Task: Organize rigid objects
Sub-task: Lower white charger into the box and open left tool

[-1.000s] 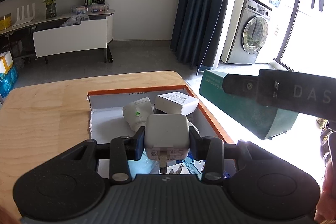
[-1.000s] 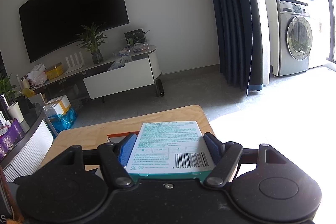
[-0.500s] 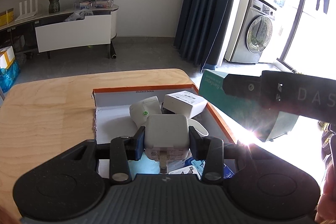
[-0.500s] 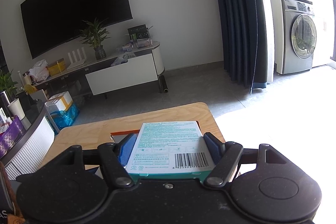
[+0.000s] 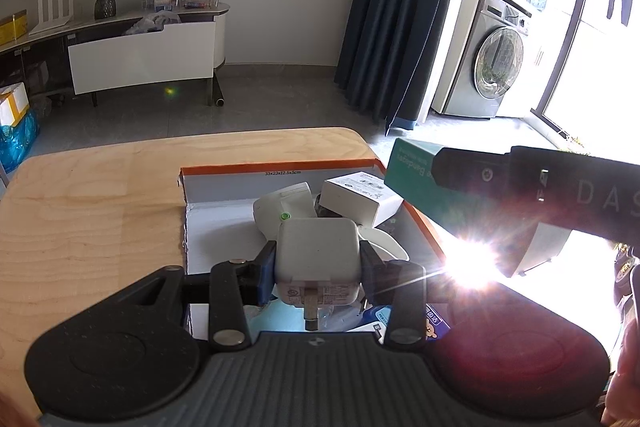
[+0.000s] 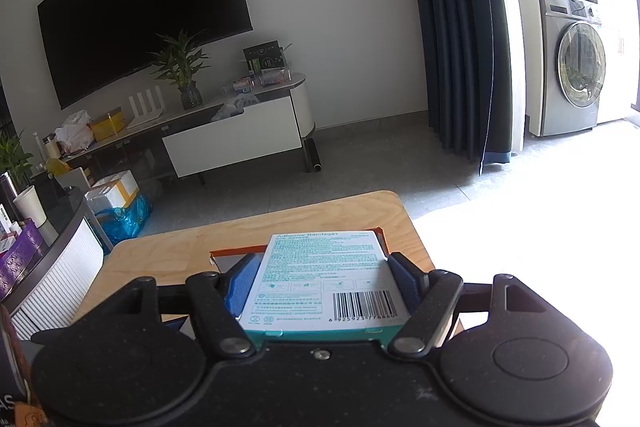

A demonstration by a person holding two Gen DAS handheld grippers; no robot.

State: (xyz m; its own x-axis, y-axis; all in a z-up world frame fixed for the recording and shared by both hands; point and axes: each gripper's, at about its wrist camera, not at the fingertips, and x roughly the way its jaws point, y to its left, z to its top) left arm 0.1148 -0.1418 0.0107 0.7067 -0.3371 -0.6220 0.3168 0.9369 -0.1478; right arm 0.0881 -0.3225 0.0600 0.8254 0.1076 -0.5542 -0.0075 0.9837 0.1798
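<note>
My left gripper [image 5: 318, 261] is clamped on a smooth, rounded white charger [image 5: 317, 259] at lower centre, its metal prong pointing back at me. Just beyond sits an orange-rimmed cardboard box [image 5: 224, 195] on the pale wooden table [image 5: 100, 219], holding a white carton [image 5: 360, 197]. My right gripper [image 6: 324, 283] pinches a flat teal-edged bandage box [image 6: 324, 275], barcode nearest, above the box's far edge.

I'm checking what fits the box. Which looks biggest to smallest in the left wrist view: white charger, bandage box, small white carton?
1. bandage box, partly hidden by the right claw.
2. white charger, though its nearness to the camera inflates it.
3. small white carton.
</note>
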